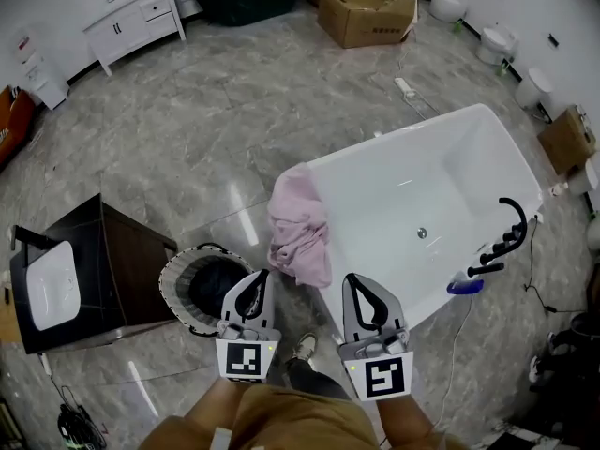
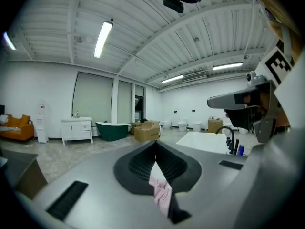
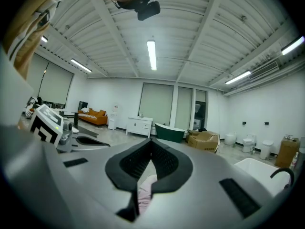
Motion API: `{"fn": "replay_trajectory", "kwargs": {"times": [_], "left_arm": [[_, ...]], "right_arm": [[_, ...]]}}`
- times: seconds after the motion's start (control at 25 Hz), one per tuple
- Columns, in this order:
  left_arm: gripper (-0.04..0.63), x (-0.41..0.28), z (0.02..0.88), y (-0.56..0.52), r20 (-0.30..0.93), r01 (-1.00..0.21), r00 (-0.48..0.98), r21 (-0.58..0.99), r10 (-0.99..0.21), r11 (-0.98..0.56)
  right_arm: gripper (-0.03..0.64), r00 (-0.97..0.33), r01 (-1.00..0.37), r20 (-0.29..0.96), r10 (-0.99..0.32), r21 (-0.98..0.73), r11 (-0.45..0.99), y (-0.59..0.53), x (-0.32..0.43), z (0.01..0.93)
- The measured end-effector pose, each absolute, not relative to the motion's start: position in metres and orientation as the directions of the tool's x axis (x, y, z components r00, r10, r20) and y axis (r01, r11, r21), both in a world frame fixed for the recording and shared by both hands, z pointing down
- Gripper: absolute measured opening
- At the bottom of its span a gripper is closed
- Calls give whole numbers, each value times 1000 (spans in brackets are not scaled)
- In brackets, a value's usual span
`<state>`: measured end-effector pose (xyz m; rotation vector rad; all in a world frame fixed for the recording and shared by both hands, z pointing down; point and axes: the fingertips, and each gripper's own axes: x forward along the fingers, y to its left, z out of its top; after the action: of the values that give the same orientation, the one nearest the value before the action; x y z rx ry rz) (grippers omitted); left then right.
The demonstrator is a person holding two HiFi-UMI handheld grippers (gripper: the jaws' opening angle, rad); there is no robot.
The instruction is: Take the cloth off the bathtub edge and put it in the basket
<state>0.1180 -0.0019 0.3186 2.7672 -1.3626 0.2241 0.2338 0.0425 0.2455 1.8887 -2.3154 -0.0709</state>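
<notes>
Head view: cloth (image 1: 300,228) hangs on bathtub (image 1: 403,137) edge, basket (image 1: 174,272) beside; left gripper (image 1: 262,276) and right gripper (image 1: 350,278) closed, empty; nothing done.

The cloth (image 1: 300,228) hangs over the bathtub's (image 1: 403,190) left end. The basket (image 1: 167,281) stands on the floor just left of that end. The washbasin cabinet (image 1: 122,251) is farther left, and the cardboard box (image 1: 367,12) is well behind the bathtub.
</notes>
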Motion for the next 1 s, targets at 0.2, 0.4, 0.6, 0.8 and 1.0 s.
{"fn": "replay_trajectory", "kwargs": {"times": [0.2, 0.4, 0.6, 0.8, 1.0], "left_arm": [[5, 124, 391, -45, 220, -791, 592, -24, -775, -611], [5, 132, 459, -76, 300, -803, 570, 6, -765, -596], [5, 151, 512, -94, 329, -785, 592, 25, -736, -619], [5, 172, 563, -102, 371, -764, 611, 44, -699, -644], [19, 182, 611, -104, 432, -754, 613, 68, -662, -653]], "right_arm": [[5, -172, -973, 138, -975, 134, 190, 15, 229, 288], [5, -160, -978, 176, -971, 109, 181, -5, 225, 329], [5, -158, -978, 218, -963, 104, 183, -17, 226, 367], [5, -157, -979, 262, -952, 88, 186, -27, 230, 414], [5, -155, -983, 297, -942, 53, 178, -34, 235, 457]]}}
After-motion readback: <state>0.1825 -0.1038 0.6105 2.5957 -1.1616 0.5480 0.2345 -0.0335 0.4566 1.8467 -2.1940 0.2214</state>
